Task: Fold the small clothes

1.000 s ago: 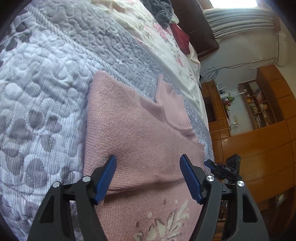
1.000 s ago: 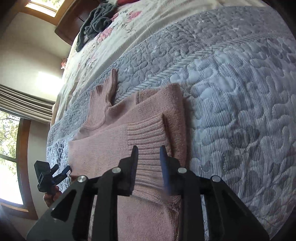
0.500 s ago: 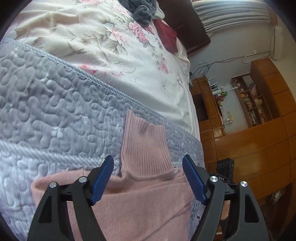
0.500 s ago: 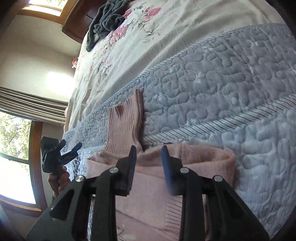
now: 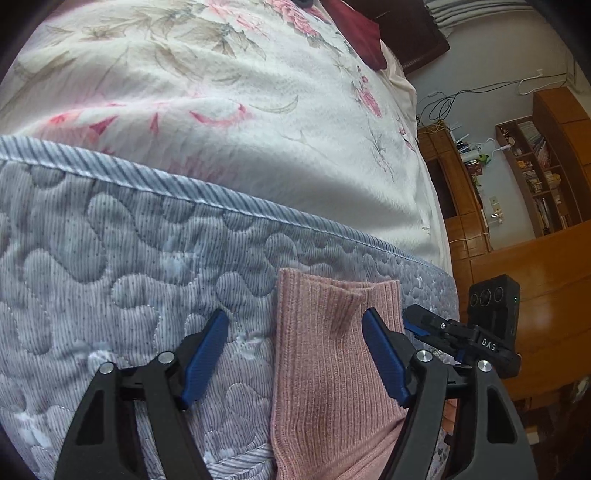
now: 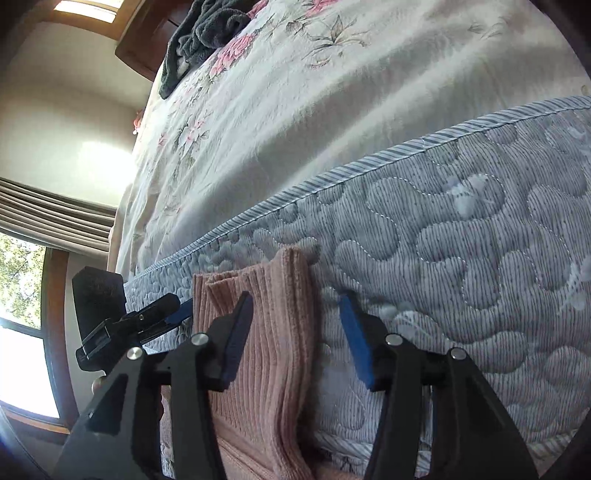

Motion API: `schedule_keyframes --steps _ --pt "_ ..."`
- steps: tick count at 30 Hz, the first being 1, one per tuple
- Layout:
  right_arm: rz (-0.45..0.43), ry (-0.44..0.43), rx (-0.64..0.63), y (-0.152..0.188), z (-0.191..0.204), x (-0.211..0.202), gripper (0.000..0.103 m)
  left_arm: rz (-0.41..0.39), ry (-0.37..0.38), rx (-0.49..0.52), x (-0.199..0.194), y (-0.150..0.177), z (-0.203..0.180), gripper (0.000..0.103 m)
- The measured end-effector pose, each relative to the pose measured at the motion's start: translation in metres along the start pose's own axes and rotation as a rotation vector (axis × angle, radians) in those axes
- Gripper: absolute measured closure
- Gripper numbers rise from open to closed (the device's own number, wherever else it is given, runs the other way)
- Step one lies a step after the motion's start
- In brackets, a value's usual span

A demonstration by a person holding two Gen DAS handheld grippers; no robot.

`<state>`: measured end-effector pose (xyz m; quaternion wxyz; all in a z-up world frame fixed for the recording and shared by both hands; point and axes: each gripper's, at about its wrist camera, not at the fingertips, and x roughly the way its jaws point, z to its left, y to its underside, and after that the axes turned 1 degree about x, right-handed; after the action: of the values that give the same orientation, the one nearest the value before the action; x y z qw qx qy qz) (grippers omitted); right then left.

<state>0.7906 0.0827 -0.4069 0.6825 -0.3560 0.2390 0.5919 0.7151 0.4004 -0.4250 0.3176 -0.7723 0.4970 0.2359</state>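
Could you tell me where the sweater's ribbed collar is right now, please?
The ribbed collar lies on the grey quilt, between both open grippers, near the striped border.

We look across a bed dressed in a cream floral bedspread, with a blue-grey quilted coverlet laid over its near end, its striped binding running edge to edge. A dark grey blanket lies bunched near the dark wooden headboard, beside a deep red cushion. Along one side we see orange-brown wooden cabinets and open shelves of books against a pale grey wall draped with loose cables. On the other side, daylight pours through a wood-framed window under pleated curtains, throwing a bright patch on the cream wall.
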Motion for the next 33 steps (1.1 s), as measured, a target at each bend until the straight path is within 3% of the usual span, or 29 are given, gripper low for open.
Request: schedule_keyframes --steps 1,2,6,7,8,9,14,19,21,26,29,33 --pt "-0.008 -0.003 -0.005 -0.001 0.001 0.002 0.053 0.004 -0.007 0.014 0.001 -0.001 -0.002 0.058" --pt "-0.01 -0.007 -0.012 -0.001 0.002 0.004 0.053 0.022 -0.006 0.025 0.003 -0.001 -0.003 0.066" --pt "-0.004 -0.006 -0.041 0.003 0.007 0.005 0.056 0.046 -0.045 0.098 0.005 0.005 -0.014 0.081" --pt "-0.006 -0.005 -0.047 0.003 0.009 0.004 0.074 0.041 -0.049 0.101 0.004 0.006 -0.016 0.094" --pt "-0.004 0.004 -0.059 0.001 0.013 0.004 0.088 0.033 -0.053 0.099 0.001 0.007 -0.016 0.096" --pt "-0.024 0.014 -0.076 0.001 0.016 -0.001 0.093 0.02 -0.06 0.096 -0.002 0.006 -0.017 0.096" --pt "-0.101 -0.065 -0.151 0.017 0.04 -0.053 0.094 -0.074 -0.023 0.161 -0.05 0.02 -0.042 0.097" --pt "-0.15 -0.13 -0.27 0.069 0.069 -0.121 0.095 -0.126 0.012 0.347 -0.12 0.07 -0.091 0.097" --pt "-0.155 -0.113 -0.334 0.101 0.079 -0.143 0.095 -0.122 0.0 0.425 -0.14 0.099 -0.112 0.097" --pt "-0.124 -0.076 -0.414 0.188 0.089 -0.168 0.095 -0.056 -0.076 0.58 -0.166 0.182 -0.136 0.097" --pt "-0.057 -0.036 -0.398 0.233 0.074 -0.159 0.093 0.036 -0.096 0.559 -0.156 0.228 -0.121 0.096" --pt "0.06 0.031 -0.299 0.277 0.042 -0.14 0.087 0.166 -0.16 0.451 -0.138 0.281 -0.079 0.087"
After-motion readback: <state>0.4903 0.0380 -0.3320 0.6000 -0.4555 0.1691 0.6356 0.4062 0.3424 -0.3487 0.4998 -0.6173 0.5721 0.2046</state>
